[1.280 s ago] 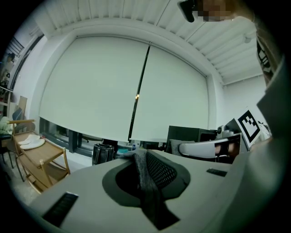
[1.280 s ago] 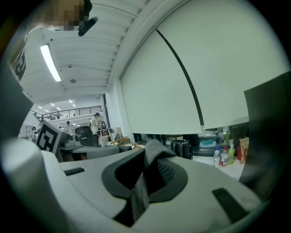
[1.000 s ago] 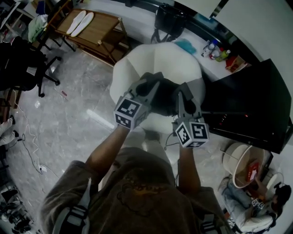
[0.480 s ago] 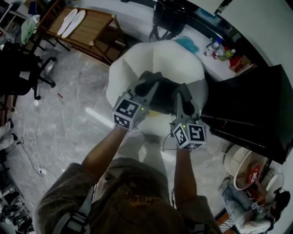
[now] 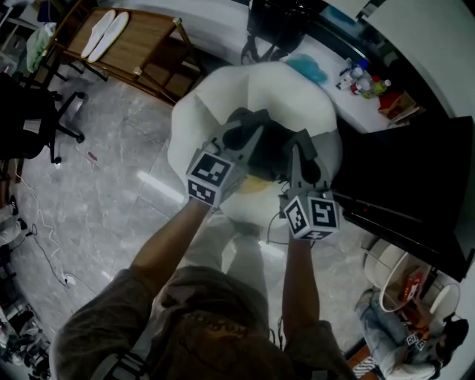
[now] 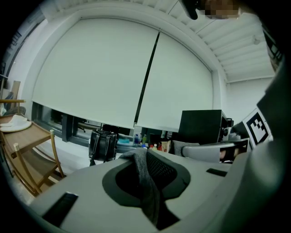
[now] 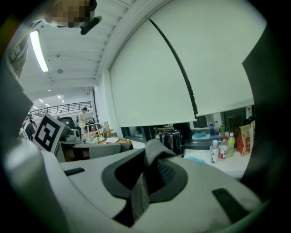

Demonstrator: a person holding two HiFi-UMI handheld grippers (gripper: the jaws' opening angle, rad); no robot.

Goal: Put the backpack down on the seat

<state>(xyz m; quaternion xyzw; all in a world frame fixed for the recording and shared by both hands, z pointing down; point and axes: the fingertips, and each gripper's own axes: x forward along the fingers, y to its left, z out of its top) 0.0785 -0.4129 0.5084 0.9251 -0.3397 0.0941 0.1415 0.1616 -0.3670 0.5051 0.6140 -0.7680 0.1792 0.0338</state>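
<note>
A dark backpack (image 5: 269, 151) hangs over the white rounded seat (image 5: 200, 126), between my two grippers; whether it touches the cushion I cannot tell. My left gripper (image 5: 245, 128) is shut on a grey woven backpack strap (image 6: 146, 179) that runs up between its jaws. My right gripper (image 5: 298, 148) is shut on the other grey strap (image 7: 146, 179) in the same way. In both gripper views the jaws point out level toward the window wall, so the bag's body is hidden from them.
A wooden table (image 5: 145, 52) with two white insoles stands far left. A black bag (image 5: 276, 21), a blue cloth (image 5: 308, 70) and bottles (image 5: 360, 78) sit on the white ledge behind the seat. A black panel (image 5: 415, 193) stands right, an office chair (image 5: 30, 111) left.
Both grippers and the backpack have shifted slightly forward over the seat. The grips on the straps have not changed.
</note>
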